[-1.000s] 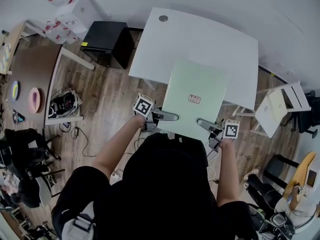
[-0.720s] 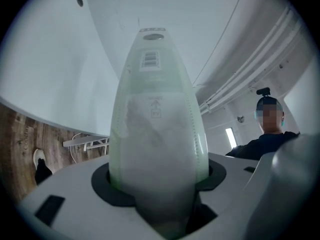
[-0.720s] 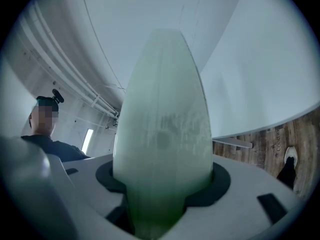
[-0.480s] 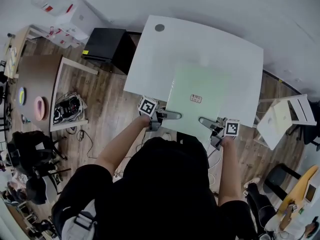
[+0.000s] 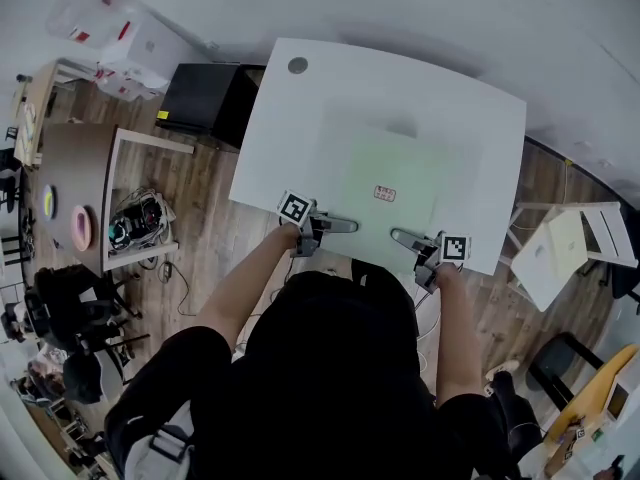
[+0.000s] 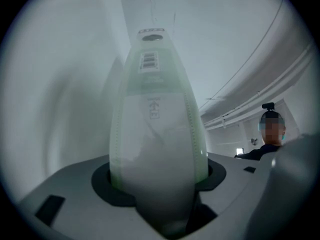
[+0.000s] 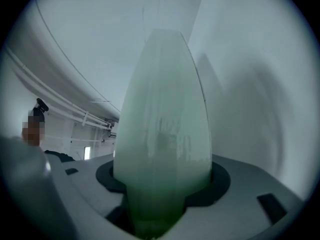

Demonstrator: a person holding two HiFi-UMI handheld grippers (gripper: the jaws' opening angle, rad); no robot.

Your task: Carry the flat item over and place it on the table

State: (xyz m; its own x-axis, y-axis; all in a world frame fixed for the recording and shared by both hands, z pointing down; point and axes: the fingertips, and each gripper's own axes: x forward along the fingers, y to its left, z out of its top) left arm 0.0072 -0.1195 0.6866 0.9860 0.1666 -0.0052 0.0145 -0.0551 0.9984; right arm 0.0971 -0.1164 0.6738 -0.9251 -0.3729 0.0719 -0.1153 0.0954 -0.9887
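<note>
A flat pale green board [image 5: 390,180] with a small red label lies level over the white table [image 5: 290,138]; a shadow shows under its far edge. My left gripper [image 5: 343,225] is shut on its near left edge, and my right gripper [image 5: 402,236] is shut on its near right edge. In the left gripper view the board [image 6: 157,129] runs out from between the jaws, with a barcode sticker near its far end. The right gripper view shows the same board [image 7: 162,134] clamped edge-on. Whether it touches the tabletop I cannot tell.
A black cabinet [image 5: 205,98] stands left of the table. Further left are a brown table [image 5: 75,168] and a rack of cables [image 5: 140,218]. A white chair [image 5: 565,248] stands at the right. A seated person [image 6: 265,146] shows in the left gripper view.
Both grippers have carried the board forward and lower; it now lies wholly over the tabletop instead of overhanging its near edge.
</note>
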